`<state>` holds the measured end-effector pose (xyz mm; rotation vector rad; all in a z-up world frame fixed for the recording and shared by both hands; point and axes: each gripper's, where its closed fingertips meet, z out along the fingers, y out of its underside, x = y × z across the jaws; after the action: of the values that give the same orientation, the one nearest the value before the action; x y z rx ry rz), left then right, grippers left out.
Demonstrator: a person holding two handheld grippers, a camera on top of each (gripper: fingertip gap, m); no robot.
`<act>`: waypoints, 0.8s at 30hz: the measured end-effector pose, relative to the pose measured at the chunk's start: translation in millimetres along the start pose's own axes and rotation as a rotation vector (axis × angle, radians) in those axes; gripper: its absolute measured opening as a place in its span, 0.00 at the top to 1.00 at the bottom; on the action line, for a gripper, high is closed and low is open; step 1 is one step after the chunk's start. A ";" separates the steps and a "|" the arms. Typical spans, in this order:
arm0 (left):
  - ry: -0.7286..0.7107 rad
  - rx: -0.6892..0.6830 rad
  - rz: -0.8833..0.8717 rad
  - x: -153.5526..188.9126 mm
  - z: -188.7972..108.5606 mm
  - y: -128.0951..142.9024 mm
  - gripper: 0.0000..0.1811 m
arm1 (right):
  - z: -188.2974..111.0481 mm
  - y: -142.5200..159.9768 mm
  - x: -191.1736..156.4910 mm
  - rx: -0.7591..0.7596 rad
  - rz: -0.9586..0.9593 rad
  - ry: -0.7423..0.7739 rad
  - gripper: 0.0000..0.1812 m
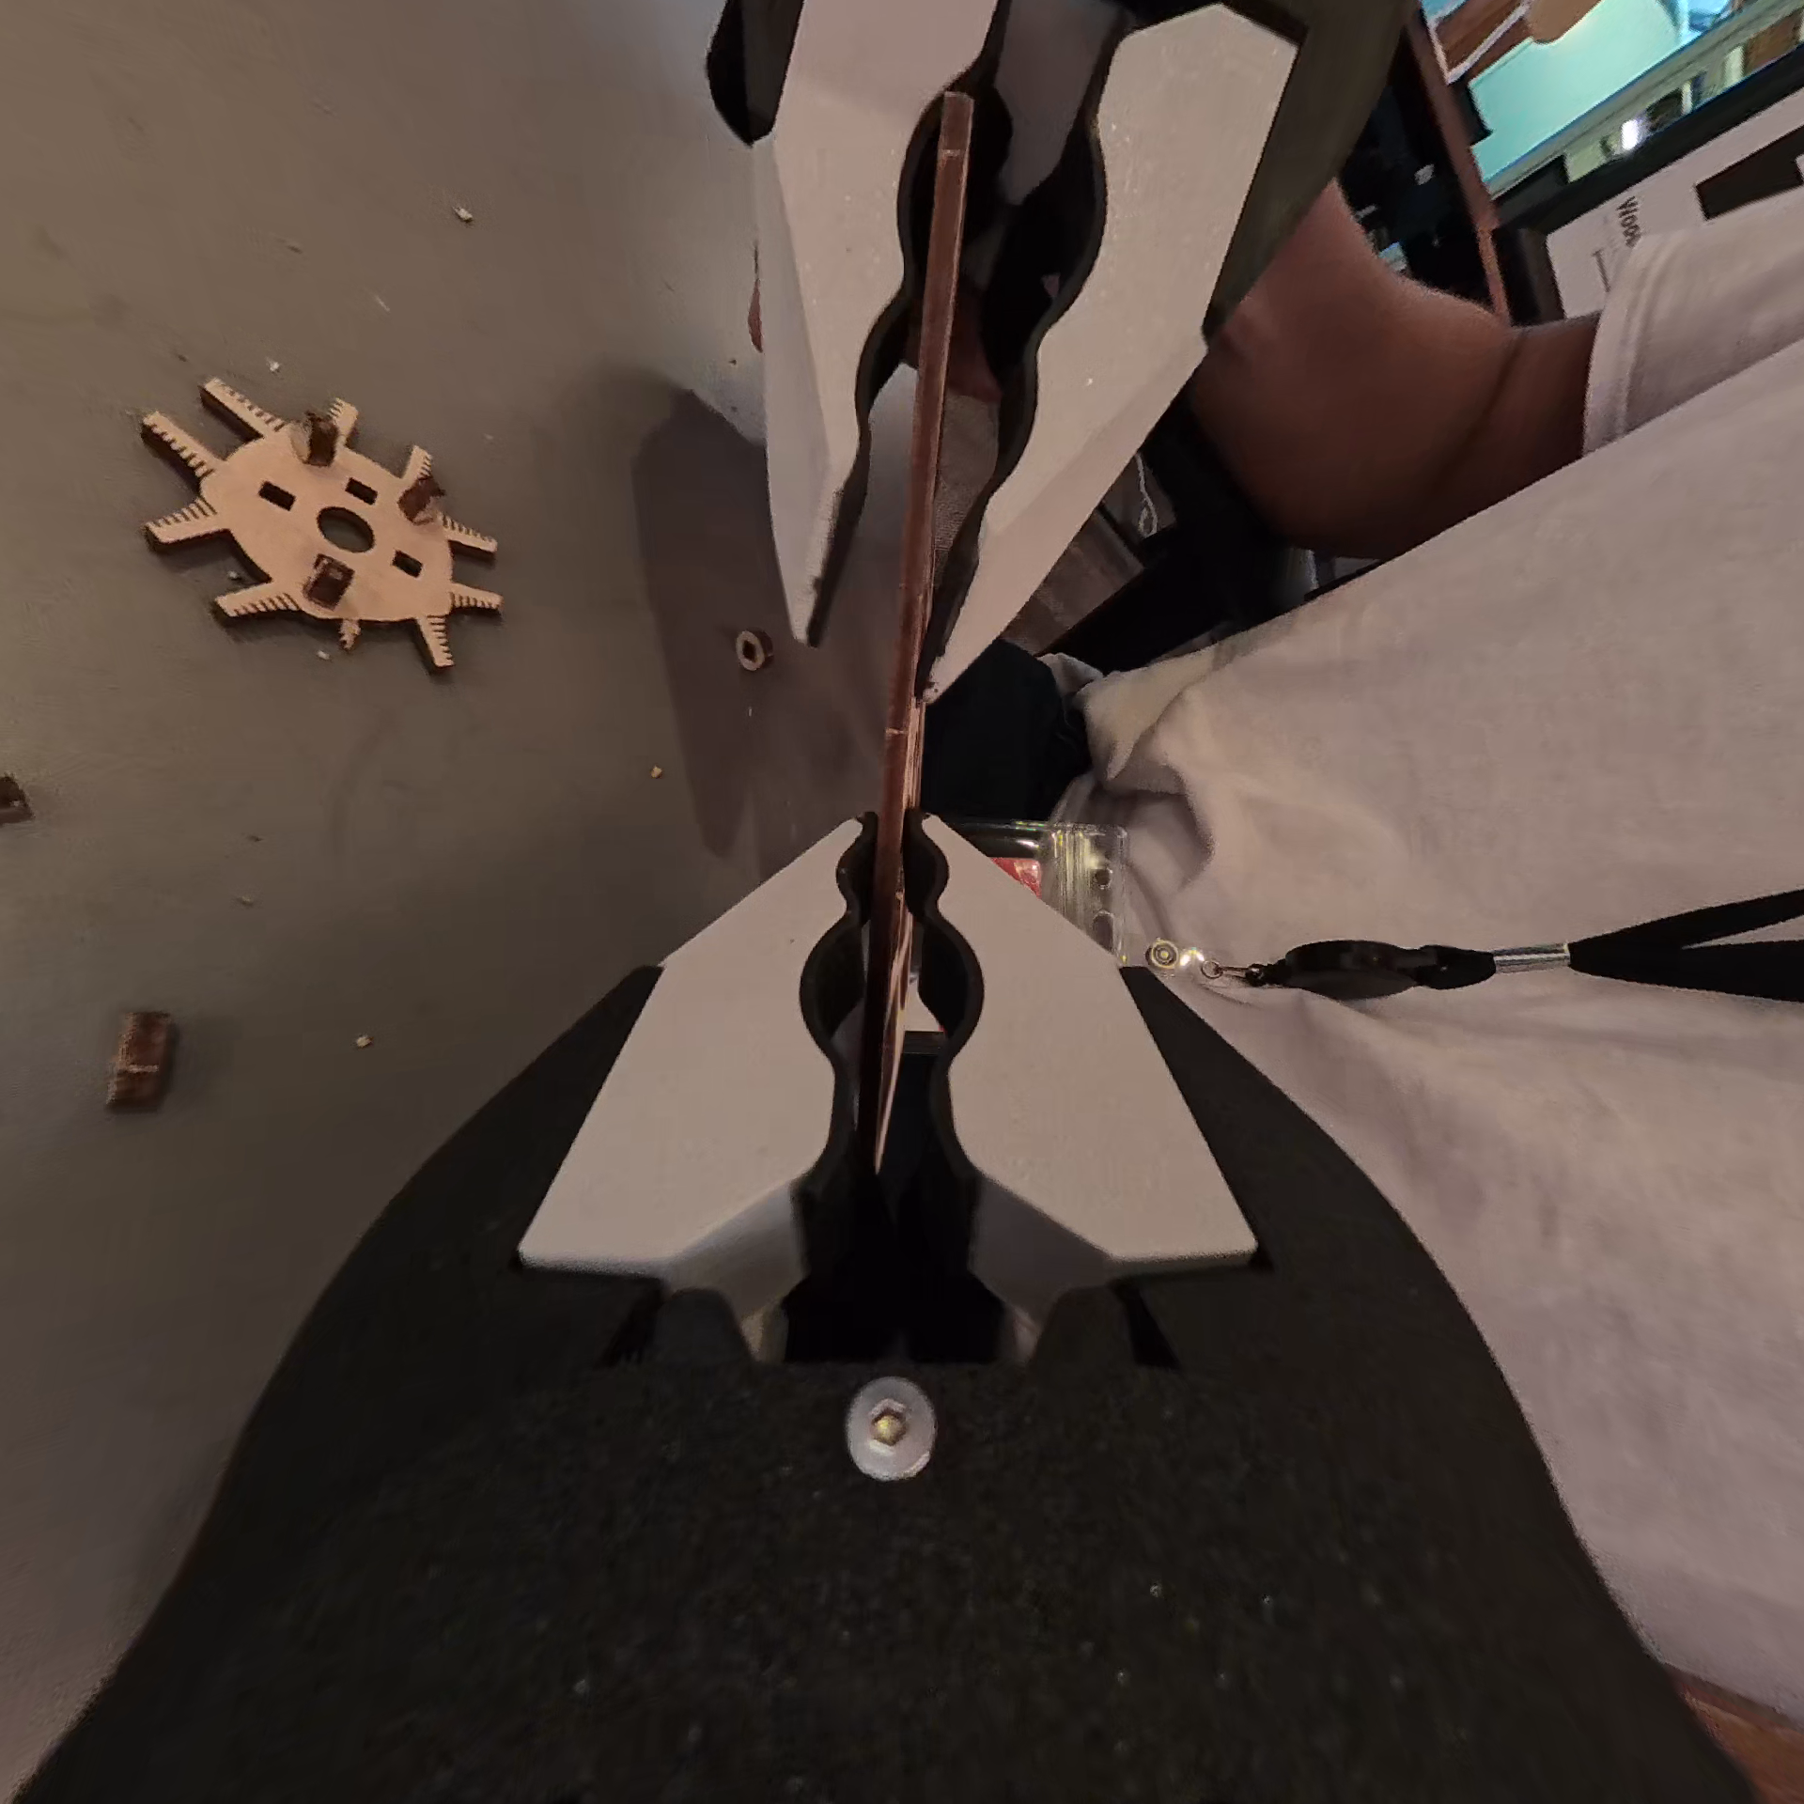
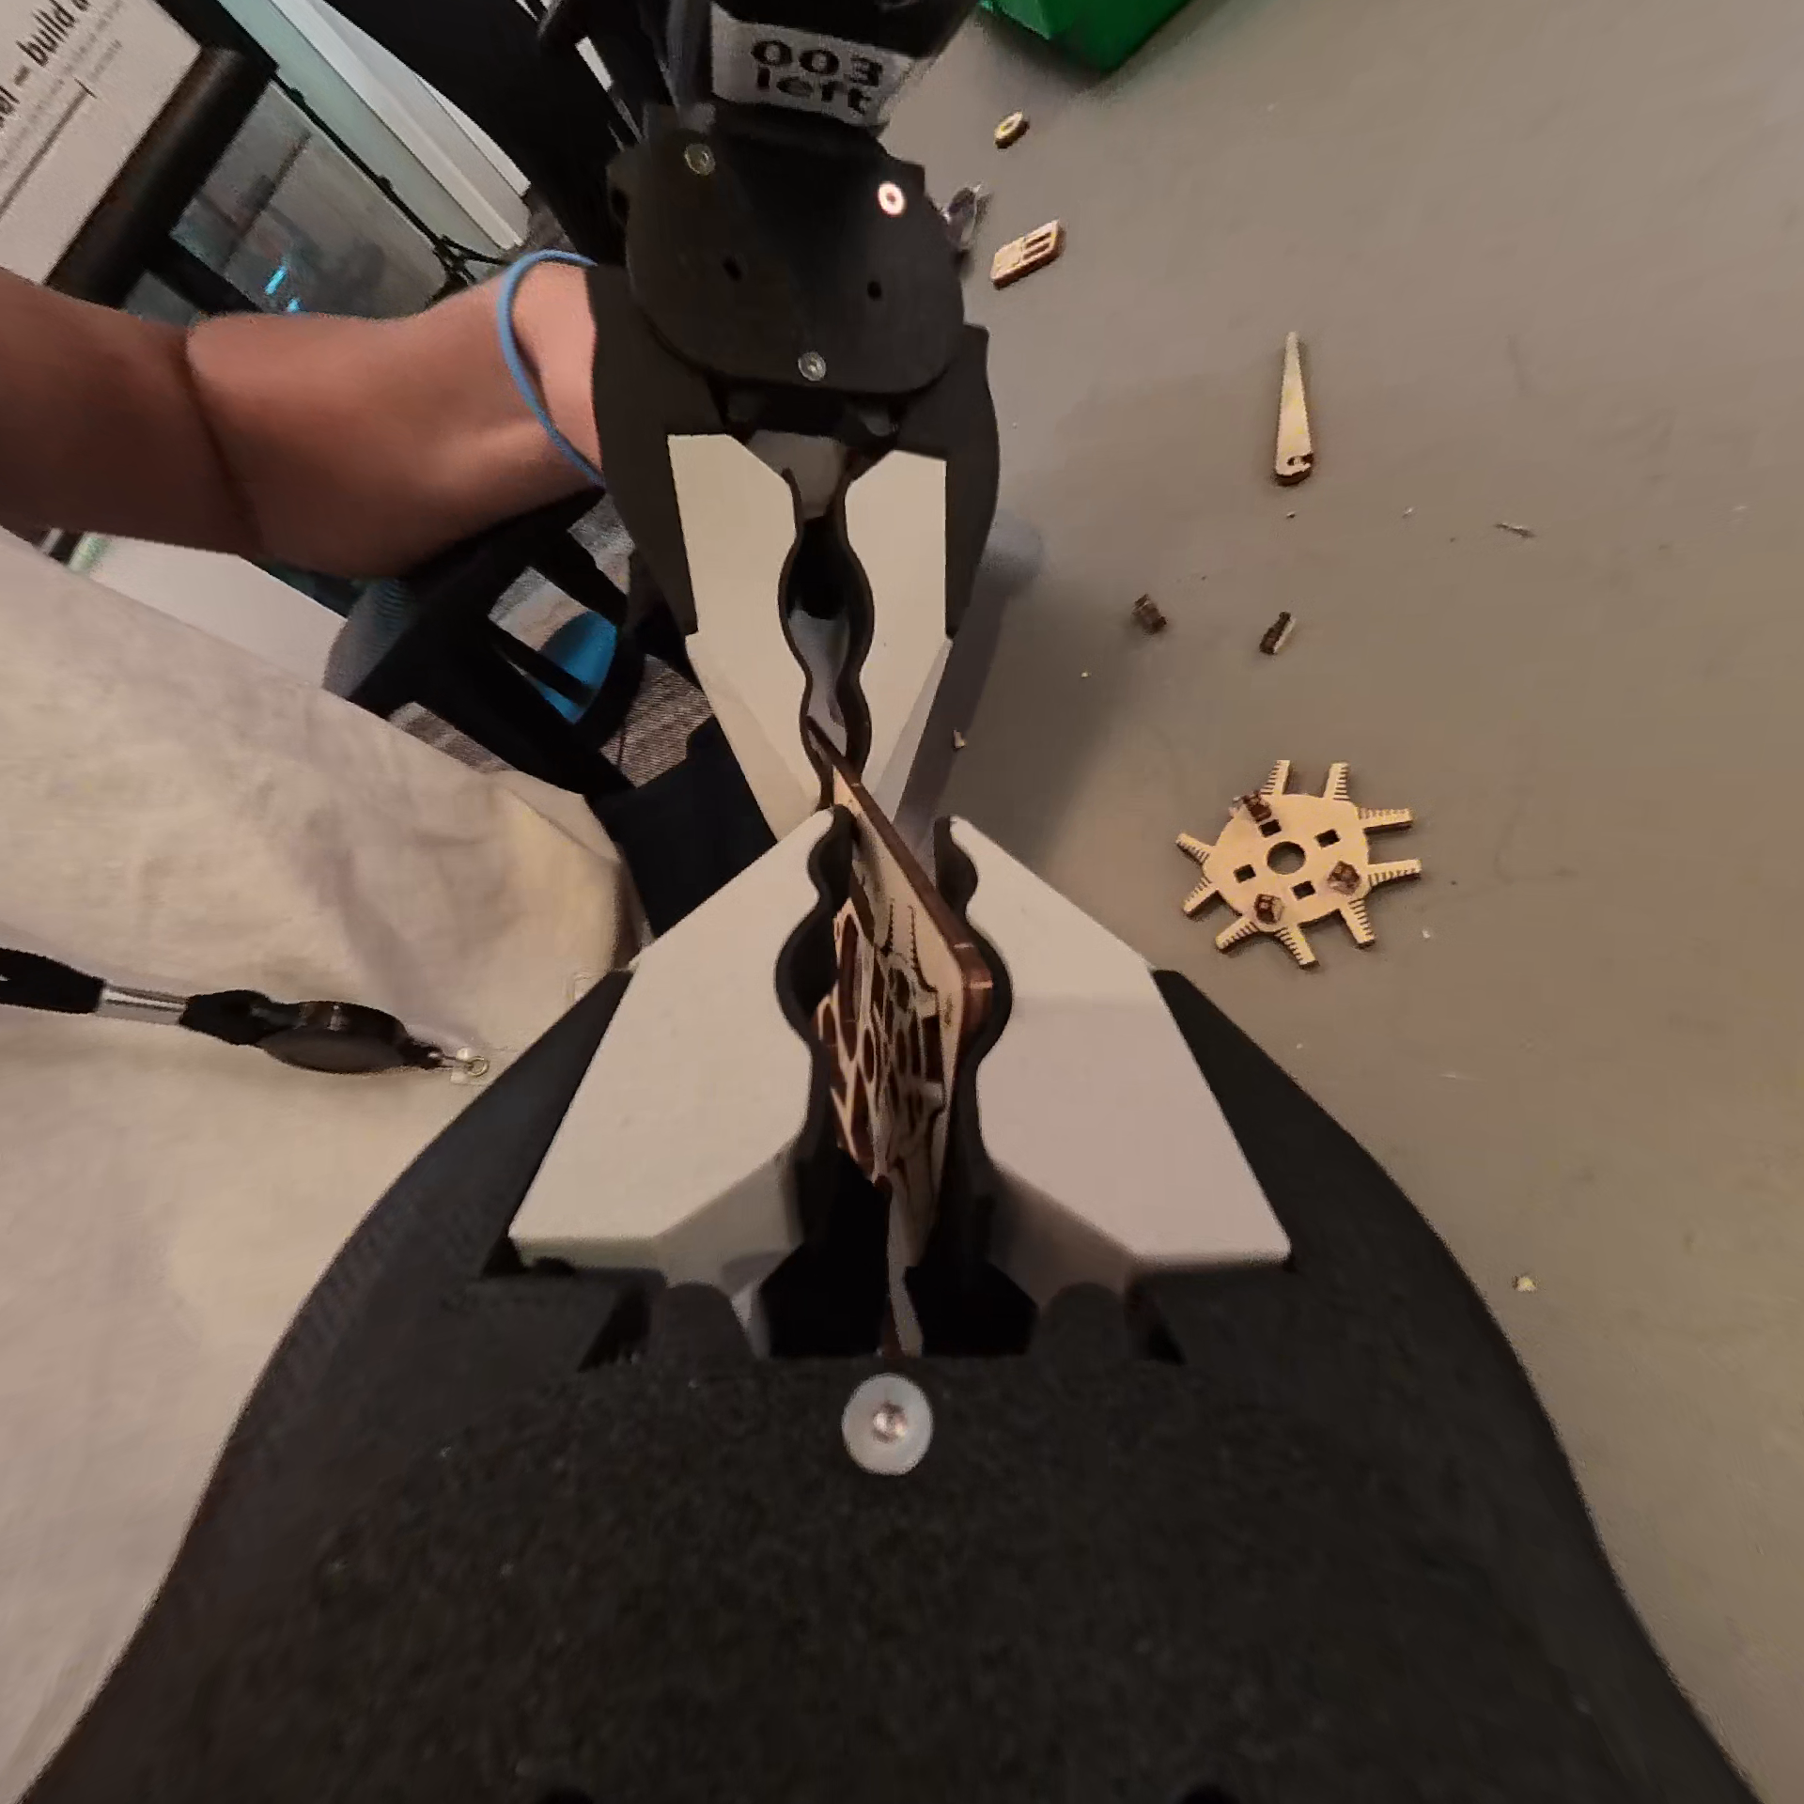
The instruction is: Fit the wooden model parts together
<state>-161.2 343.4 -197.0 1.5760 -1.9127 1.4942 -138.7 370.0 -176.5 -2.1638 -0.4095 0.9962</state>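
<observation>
Wooden panel [image 2: 903, 1015] betw. both hand-held grippers [image 1: 888, 840]

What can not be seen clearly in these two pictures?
- Panel: left wrist view shows only its thin edge; its face is hidden.
- Panel's lower end: right wrist view, hidden between the right gripper's fingers.
- Small blocks: too small to identify.
- Green object: cut off by the top edge.

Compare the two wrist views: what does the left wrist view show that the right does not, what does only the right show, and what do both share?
Only the left wrist view shows the small metal ring on the table.

Only the right wrist view shows the pointed wooden sliver, the green object and the panel's cut-out face.

Both show the spiked wooden disc on the grey table, and the flat wooden panel gripped by the left tool and the right tool.
</observation>
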 end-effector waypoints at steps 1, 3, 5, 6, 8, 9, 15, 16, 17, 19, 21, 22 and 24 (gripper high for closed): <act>0.014 0.003 -0.003 -0.3 0.2 -0.1 1.00 | 0.0 0.3 -0.1 0.000 0.016 -0.016 0.94; 0.022 0.009 -0.011 -2.8 1.5 -0.5 1.00 | -0.1 2.8 4.0 -0.010 0.034 -0.016 0.92; 0.027 0.005 -0.007 -4.3 2.6 0.2 1.00 | 0.6 5.0 5.7 -0.027 0.028 -0.004 0.92; 0.024 0.000 0.001 -5.4 3.2 0.9 1.00 | 1.3 6.8 8.0 -0.045 0.012 0.023 0.92; 0.037 -0.003 0.005 -6.2 4.4 2.3 0.99 | 2.2 8.3 8.3 -0.068 -0.007 0.043 0.92; 0.038 0.002 0.011 -7.5 4.6 2.3 0.99 | 2.6 8.6 9.9 -0.071 -0.005 0.054 0.92; 0.040 0.001 0.026 -10.5 7.9 2.0 0.99 | 1.4 11.9 11.7 -0.065 0.016 0.052 0.93; 0.030 0.002 0.026 -11.8 8.4 2.3 0.99 | 1.7 12.5 13.3 -0.067 0.018 0.067 0.94; 0.021 -0.002 0.022 -13.3 9.2 2.7 0.99 | 2.1 13.6 14.9 -0.068 0.028 0.077 0.94; 0.025 -0.009 0.018 -13.6 10.3 3.2 0.99 | 1.7 15.4 14.2 -0.064 0.045 0.059 0.95; 0.025 -0.009 0.020 -13.6 10.5 3.2 0.99 | 1.7 15.1 13.0 -0.064 0.039 0.050 0.95; 0.021 -0.010 0.019 -14.2 10.6 3.4 0.99 | 1.9 15.6 13.6 -0.065 0.038 0.052 0.96; 0.022 -0.017 0.019 -14.4 11.5 4.1 0.99 | 1.8 17.5 13.2 -0.067 0.040 0.034 0.96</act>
<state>-154.6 342.0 -214.7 1.5323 -1.9285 1.4926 -131.6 365.7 -196.9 -2.2539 -0.3891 0.9788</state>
